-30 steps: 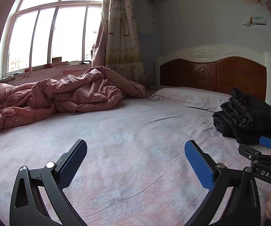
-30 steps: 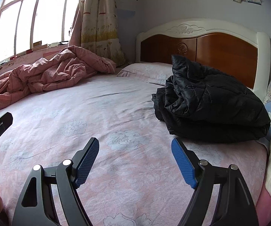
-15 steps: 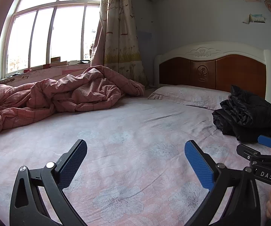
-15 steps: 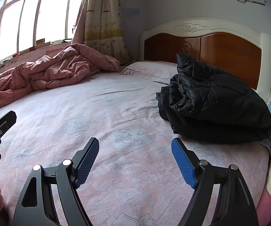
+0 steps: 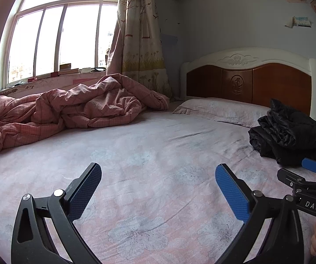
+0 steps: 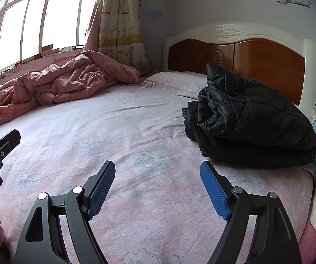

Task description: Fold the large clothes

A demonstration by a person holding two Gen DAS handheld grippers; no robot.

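Both grippers have drifted slightly back from the headboard; left gripper (image 5: 158, 189) and right gripper (image 6: 158, 187) hover with jaws spread wide, grasping nothing; one black jacket (image 6: 250, 121) lies bundled near one pillow (image 5: 221, 110), one pink quilt (image 5: 65, 112) opposite; slick padding may slip from a shallow pinch.

I'm working in a home bedroom: ahead of my tongs lies a bed (image 5: 149, 154) in a pink floral sheet, its wooden headboard (image 5: 250, 81) beyond, a rumpled pink quilt (image 5: 65, 110) and curtained window (image 5: 54, 35) off left.
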